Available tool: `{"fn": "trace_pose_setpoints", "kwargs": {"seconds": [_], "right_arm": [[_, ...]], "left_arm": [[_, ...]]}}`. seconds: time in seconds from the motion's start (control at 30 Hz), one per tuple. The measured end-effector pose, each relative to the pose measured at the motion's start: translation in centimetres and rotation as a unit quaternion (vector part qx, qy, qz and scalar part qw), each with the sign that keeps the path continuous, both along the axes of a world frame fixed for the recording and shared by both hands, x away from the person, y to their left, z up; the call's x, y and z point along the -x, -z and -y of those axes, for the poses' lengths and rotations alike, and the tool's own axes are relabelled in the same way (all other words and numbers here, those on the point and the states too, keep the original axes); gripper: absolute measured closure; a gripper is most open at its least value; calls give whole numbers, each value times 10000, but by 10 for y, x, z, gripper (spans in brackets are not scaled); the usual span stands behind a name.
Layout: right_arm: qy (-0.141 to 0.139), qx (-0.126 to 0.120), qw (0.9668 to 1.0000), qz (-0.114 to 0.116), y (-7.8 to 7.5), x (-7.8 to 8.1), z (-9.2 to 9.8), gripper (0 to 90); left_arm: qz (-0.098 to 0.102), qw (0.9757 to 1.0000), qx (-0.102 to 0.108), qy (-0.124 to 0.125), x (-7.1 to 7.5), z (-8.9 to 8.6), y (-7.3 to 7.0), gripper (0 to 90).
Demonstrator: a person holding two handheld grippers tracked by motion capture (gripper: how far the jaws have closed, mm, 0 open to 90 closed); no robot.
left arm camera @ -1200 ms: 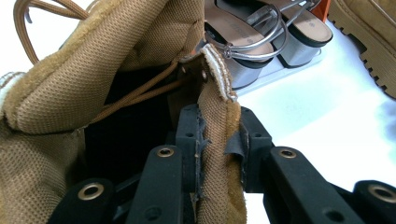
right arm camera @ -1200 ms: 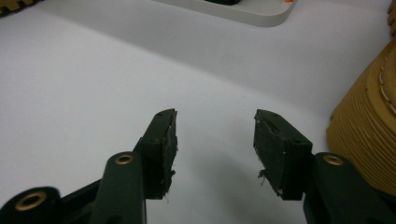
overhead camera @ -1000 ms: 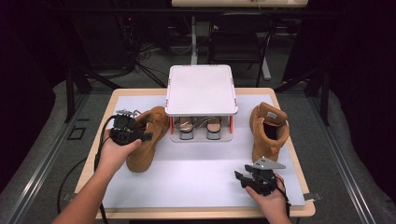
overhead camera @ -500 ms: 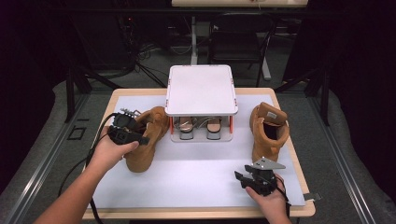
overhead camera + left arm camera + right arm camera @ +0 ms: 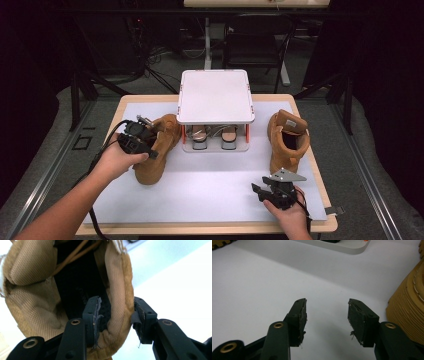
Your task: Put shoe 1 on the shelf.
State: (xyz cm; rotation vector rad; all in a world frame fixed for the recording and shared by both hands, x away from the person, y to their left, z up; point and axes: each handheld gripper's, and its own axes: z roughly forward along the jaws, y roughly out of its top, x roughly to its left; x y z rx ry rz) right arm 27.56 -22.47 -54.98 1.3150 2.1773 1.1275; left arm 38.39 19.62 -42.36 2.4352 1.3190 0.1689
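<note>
Tan boot (image 5: 156,150) first: in the high view we see it just in front of the left gripper (image 5: 141,138), at the left of the white mat (image 5: 210,187), toe toward the person, so the open collar faces the gripper. The left hand (image 5: 116,162) holds the gripper at the collar. A second tan boot (image 5: 287,140) stands beyond the right gripper (image 5: 270,191), well apart from the first. Between the two boots sits a white shoe rack (image 5: 215,97) with a pair of shoes (image 5: 215,137) on its lower shelf; we judge the boots are waiting to go on it. The right gripper rests low on the mat at the near right edge, parked out of the way.

Left gripper view: the boot's padded collar (image 5: 117,290) sits between the jaws, one jaw inside the dark opening, the other outside the wall. The jaws have just been opening. The inner pad (image 5: 96,315) lies close on the lining, and we see a small gap at the outer pad, so we read this as straddling the collar and not clamped. That straddle suits lifting the boot by its rim.

Right gripper view: jaws stand apart with nothing between them, bare mat under them. The ribbed sole of the second boot (image 5: 409,312) is just to the right of the jaws, not touching. The rack's base edge (image 5: 347,247) lies far ahead.
</note>
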Motion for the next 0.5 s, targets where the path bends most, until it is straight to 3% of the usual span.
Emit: {"fn": "trace_pose_setpoints", "kwargs": {"seconds": [0.23, 0.33, 0.5], "right_arm": [[-7, -1, 10000, 0, 0, 0, -1, 492], [-7, 9, 10000, -2, 0, 0, -1, 492], [13, -32, 10000, 22, 0, 0, 1, 492]], "left_arm": [[-108, 9997, -224, 81, 1, 5, 1, 687], [-119, 9990, -419, 130, 1, 8, -2, 722], [-92, 9990, -417, 91, 2, 8, -2, 745]]}}
